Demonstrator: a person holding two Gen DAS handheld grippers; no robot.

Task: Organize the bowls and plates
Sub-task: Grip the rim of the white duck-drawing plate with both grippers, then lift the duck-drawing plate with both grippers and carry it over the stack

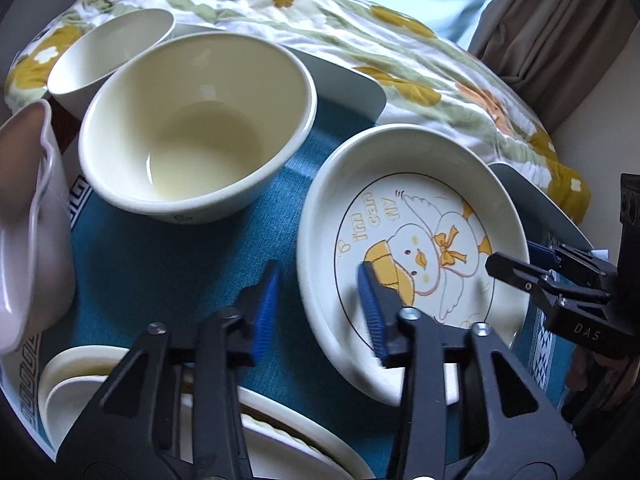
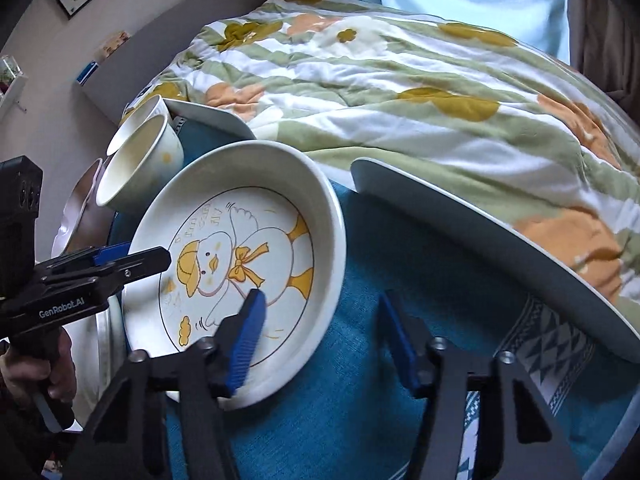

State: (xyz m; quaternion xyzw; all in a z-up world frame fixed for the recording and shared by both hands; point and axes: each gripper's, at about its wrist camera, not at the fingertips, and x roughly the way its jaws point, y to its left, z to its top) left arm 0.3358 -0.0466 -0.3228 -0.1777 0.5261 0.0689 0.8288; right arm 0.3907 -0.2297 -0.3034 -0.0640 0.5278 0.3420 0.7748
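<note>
While both grippers straddle opposite edges of the duck plate (image 1: 416, 248), neither set of pads clearly presses on it. From the left wrist camera, the left gripper (image 1: 320, 312) has its jaws partly open, one blue pad over the teal cloth (image 1: 160, 272) just outside the plate's rim at about nine o'clock, the other pad inside over the duck picture. From the right wrist camera, the right gripper (image 2: 324, 340) is likewise partly open, one pad inside the plate and the other out over the cloth past the rim at about four o'clock. The edges are blurred, so whether any pad touches the rim cannot be told for sure.

On the cloth, a large cream bowl (image 1: 196, 128) stands at ten o'clock from the plate, with a small white bowl (image 1: 108, 52) just behind it. A pink wavy-edged dish (image 1: 28, 216) sits at the far left, and more white dishes (image 1: 80, 384) lie at seven o'clock, near the camera. A flowered quilt (image 2: 400, 92) covers the bed beyond the table's pale edge (image 2: 500, 236).
</note>
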